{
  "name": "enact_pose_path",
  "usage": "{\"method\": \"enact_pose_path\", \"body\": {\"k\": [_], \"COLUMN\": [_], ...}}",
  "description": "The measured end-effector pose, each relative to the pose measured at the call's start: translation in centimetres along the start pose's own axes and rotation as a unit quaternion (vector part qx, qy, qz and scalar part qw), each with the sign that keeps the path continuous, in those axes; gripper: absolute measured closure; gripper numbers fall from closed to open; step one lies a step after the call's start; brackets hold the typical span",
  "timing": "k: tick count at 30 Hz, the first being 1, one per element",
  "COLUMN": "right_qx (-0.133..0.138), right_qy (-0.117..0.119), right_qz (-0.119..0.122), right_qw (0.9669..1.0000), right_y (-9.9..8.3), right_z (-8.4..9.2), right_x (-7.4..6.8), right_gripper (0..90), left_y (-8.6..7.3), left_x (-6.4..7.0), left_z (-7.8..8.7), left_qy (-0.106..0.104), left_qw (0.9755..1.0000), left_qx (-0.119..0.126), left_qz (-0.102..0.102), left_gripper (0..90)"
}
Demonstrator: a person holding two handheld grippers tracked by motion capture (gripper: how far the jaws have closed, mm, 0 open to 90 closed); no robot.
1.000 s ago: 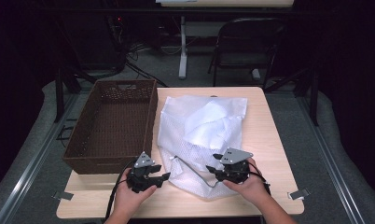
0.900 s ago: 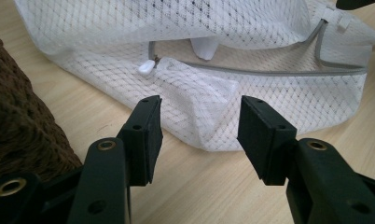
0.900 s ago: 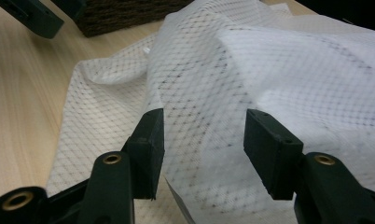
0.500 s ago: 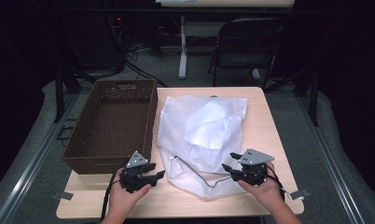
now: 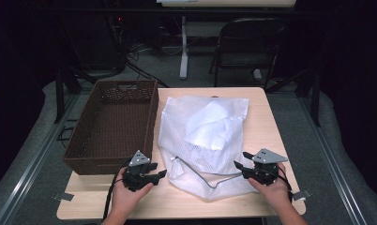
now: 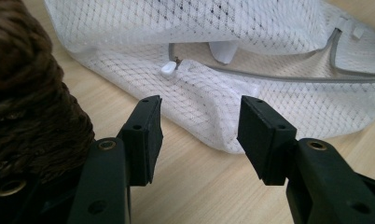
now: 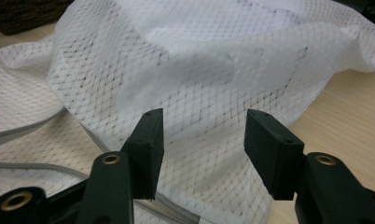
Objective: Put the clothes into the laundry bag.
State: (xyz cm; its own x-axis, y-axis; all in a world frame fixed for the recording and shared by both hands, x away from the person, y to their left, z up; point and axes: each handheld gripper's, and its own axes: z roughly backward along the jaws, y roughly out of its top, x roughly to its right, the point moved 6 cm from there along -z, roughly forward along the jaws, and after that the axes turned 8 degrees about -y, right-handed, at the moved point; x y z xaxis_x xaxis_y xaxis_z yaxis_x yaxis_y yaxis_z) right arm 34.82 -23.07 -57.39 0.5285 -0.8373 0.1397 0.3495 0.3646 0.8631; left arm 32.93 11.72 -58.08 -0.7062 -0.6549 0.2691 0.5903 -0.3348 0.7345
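1. My left gripper point(image 5: 154, 174) and right gripper point(image 5: 239, 166) both stand with jaws spread, pinching nothing.
2. The mesh laundry bag point(image 5: 205, 140) lies on the bench point(image 5: 275, 117), just ahead of both.
3. I'd best pinch one mesh layer beside the grey zipper point(image 6: 288, 77), not both.
4. Count: one bag, one brown basket point(image 5: 112, 126), left of it.

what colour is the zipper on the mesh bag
Grey zipper on the white mesh bag; clearest in the left gripper view.

R tongs point(image 5: 239, 160) have slid out twd the right edge of the worktop point(image 5: 271, 122) and a bit nearer the person, now at the right margin of the mesh bag point(image 5: 203, 140). Bag's near-right part and its grey zip line lie stretched wider to the right.
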Motion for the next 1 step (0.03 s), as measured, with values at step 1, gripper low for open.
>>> {"method": "enact_pose_path", "body": {"k": [1], "right_qx": [-0.003], "right_qy": [0.0], "right_qz": [-0.001], "right_qw": [1.0], "right_y": [-0.15], "right_z": [-0.13], "right_x": [0.06], "right_gripper": [47.7], "left_y": [-0.05], "left_x": [0.02], "left_z": [-0.07], "left_qy": [-0.001], "left_qw": [1.0], "left_qx": [-0.002], "left_qz": [0.0], "left_gripper": [49.9]}}
